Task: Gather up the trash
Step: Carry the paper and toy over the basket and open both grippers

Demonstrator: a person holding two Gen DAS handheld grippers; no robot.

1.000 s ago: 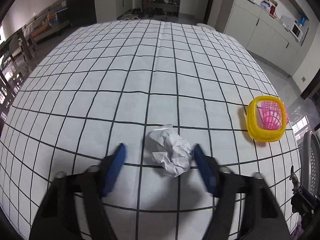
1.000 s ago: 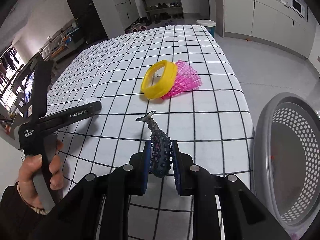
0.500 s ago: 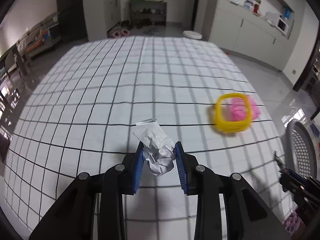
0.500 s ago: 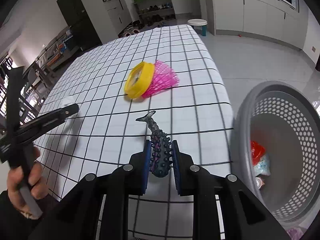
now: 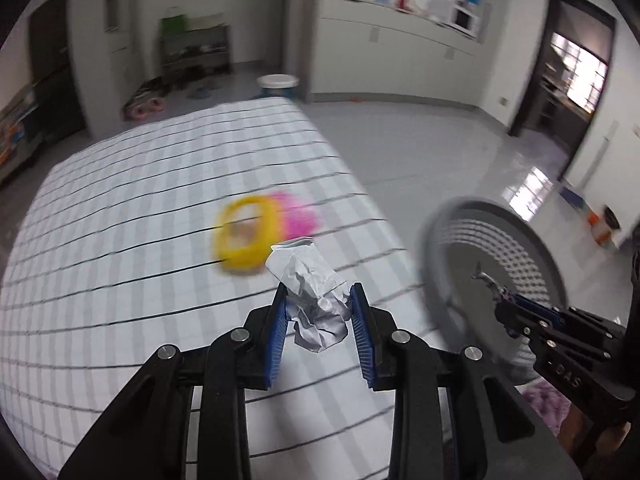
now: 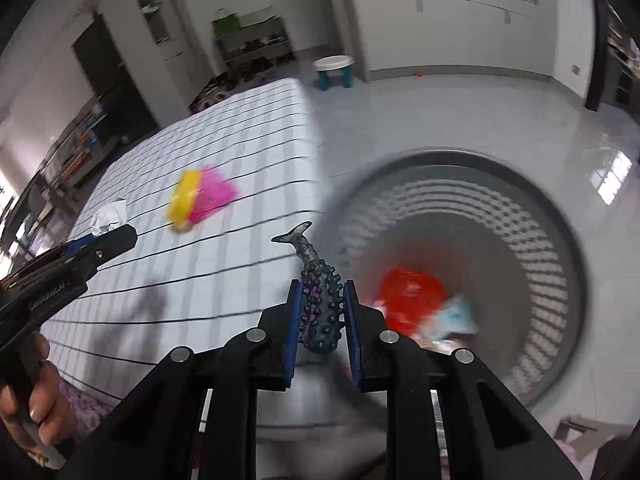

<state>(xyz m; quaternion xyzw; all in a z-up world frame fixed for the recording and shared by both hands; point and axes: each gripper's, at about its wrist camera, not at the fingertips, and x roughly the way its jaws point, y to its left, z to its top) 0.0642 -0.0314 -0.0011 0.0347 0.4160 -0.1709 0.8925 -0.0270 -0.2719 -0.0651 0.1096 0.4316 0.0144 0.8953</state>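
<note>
left tool [image 5: 320, 316]: blue pads clamped on a paper ball [image 5: 314, 292], held clear above the bench [image 5: 120, 280], near its right edge
right tool [image 6: 322, 312]: pads pressed together on a dark knobbly toy [image 6: 320, 304], its tail fin pointing up and away; it hangs past the bench edge, over the near rim of the bin [image 6: 560, 248]
bin: grey, round, perforated wall, on the floor just right of the bench; mouth wide and unblocked; red wrapper [image 6: 412, 288] and pale blue scrap [image 6: 456, 316] lie at the bottom
bench: checked cloth, mostly bare; right edge runs from the far corner down toward the bin
basket [image 5: 248, 236]: yellow rim, pink mesh, on its side on the bench near the right edge, blurred; apart from both tools
room to move: bare cloth between the basket and the left tool; open grey floor [image 5: 440, 152] beyond the bin toward a doorway [image 5: 568, 76]
far side: small stool [image 6: 334, 72] on the floor past the bench corner, cabinets along the wall behind
hand [image 6: 36, 396]: low left in the right view, gripping the left tool's handle
</note>
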